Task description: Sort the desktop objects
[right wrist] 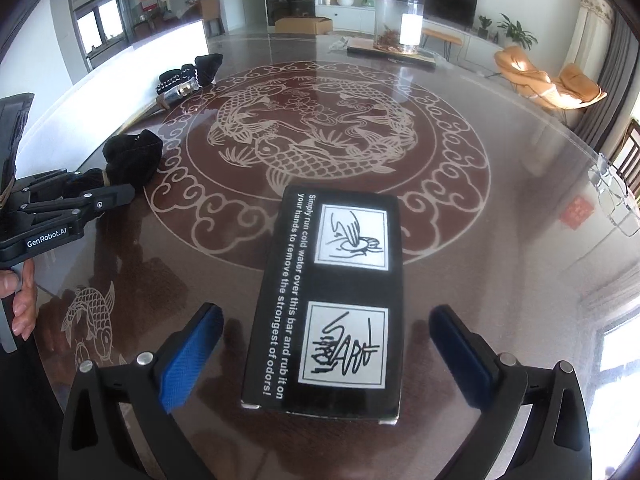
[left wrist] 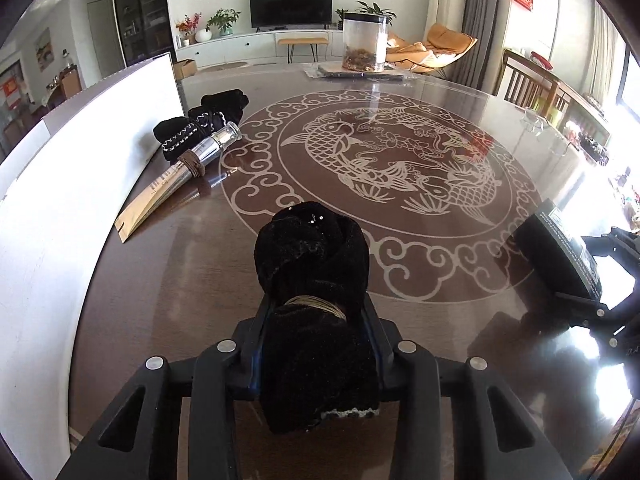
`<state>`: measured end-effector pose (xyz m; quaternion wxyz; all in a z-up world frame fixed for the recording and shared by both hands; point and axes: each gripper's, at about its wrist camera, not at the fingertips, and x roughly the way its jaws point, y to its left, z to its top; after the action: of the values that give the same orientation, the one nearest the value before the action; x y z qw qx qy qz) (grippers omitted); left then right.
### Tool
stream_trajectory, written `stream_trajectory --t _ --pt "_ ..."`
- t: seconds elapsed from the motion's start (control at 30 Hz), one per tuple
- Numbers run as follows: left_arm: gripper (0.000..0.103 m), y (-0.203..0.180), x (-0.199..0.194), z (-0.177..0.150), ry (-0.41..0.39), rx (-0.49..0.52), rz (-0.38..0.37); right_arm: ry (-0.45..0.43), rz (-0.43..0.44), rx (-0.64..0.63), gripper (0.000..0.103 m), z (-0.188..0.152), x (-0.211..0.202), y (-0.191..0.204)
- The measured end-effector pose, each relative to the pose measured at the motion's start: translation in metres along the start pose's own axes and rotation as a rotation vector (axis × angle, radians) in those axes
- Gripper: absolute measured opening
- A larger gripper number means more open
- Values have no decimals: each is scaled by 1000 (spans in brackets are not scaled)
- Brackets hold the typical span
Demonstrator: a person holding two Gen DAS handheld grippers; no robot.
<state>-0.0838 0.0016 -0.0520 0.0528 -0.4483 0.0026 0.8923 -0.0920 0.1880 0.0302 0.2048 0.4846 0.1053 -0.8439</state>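
The left gripper [left wrist: 316,320] is clenched on a black velvet bundle [left wrist: 316,256] tied at its waist with pale cord; the bundle's upper end juts past the fingertips over the table [left wrist: 180,280], near the left part of the near edge. The right gripper [right wrist: 326,356] stands released, its blue pads [right wrist: 192,356] apart on either side of a black box [right wrist: 332,300] that lies flat on the glass near the near edge, neither pad touching it. The box bears white instructions and two hand drawings.

Toward the left edge, beside a white board [left wrist: 80,152], lie two more black velvet pouches [left wrist: 200,124], a silver tube-shaped bottle [left wrist: 212,144] against them, and a tan paper sleeve [left wrist: 148,204].

At the far edge a clear cylindrical jar [left wrist: 365,42] with a dark lid stands on a flat tray [left wrist: 360,72]; brownish bits lie at its bottom, the rest looks unfilled
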Motion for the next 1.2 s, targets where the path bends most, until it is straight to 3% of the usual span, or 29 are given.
stream_trajectory --t 0.03,0.07,0.13,0.33,0.47,0.6,0.8,0.9,1.03,1.13,1.17,1.2 --pt "35 3 -3 -1 -5 -24 -27 16 -6 -8 60 4 0 -2" --pt "35 5 -9 -2 -20 -44 -43 20 -29 -20 59 8 -1 -3" --pt "35 10 -31 -4 -79 -79 -69 42 6 -9 59 11 -6 -5" --pt "35 32 -104 -13 -187 -146 -60 -60 18 -59 59 26 -55 16" --pt "35 73 -157 -9 -265 -223 -23 -138 69 -130 59 69 -79 56" --pt "35 142 -197 -3 -301 -323 84 -217 171 -211 59 129 -88 122" --pt "35 258 -194 -18 -180 -485 275 -289 371 -321 59 203 -76 255" --pt "35 296 -175 -21 -96 -519 321 -254 443 -365 59 221 -47 318" --pt "41 321 -142 -23 27 -561 324 -151 431 -430 60 224 5 378" --pt "67 323 -122 -27 98 -577 359 -53 414 -436 69 219 42 395" --pt "81 320 -120 -30 95 -576 374 -41 412 -429 70 218 47 394" --pt "82 316 -122 -32 73 -572 388 -47 411 -419 71 217 47 392"
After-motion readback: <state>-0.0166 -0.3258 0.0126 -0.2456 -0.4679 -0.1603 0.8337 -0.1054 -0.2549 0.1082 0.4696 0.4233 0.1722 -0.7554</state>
